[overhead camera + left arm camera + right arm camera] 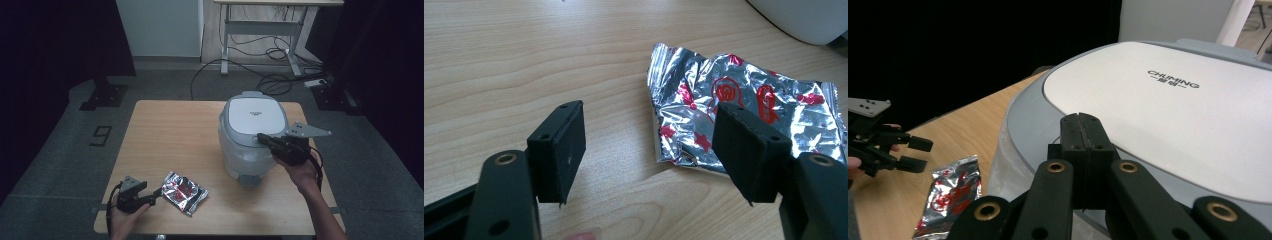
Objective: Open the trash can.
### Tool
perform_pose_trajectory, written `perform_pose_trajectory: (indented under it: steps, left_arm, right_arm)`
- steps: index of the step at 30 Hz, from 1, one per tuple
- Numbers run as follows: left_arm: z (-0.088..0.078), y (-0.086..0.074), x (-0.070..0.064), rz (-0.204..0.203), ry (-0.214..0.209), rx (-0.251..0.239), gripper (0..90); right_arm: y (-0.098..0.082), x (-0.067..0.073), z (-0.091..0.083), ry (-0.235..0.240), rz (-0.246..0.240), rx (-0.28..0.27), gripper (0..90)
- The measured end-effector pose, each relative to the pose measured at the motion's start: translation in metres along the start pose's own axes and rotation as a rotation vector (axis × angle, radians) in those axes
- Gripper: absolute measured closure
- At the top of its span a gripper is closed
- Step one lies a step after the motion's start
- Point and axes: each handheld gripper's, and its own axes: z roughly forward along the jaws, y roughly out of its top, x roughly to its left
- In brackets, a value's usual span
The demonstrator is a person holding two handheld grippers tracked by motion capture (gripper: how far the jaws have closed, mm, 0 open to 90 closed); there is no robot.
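Resting on the cooker lid, the right tool has its jaws pressed together, empty; the left tool gapes wide at a foil packet on the desk.

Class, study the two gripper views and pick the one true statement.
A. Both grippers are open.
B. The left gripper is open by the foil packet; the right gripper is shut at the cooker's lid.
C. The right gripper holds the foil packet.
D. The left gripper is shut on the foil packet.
B: the left gripper has its jaws spread apart beside the foil packet, while the right gripper has its jaws pressed together at the lid of the cooker.
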Motion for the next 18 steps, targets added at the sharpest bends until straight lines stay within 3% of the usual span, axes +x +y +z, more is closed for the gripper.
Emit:
perform_pose_trajectory:
  steps: [13,18]
  left_arm:
    - [-0.0004,0.0000,-0.0003,-0.002,0.001,0.001,29.7]
    - [-0.0003,0.0001,-0.0005,-0.002,0.000,0.001,29.7]
  right_arm:
    - [-0.0013,0.0023,-0.0007,-0.009,-0.015,-0.002,90.0]
    - [-0.0016,0.0011,-0.0016,0.021,-0.007,0.007,90.0]
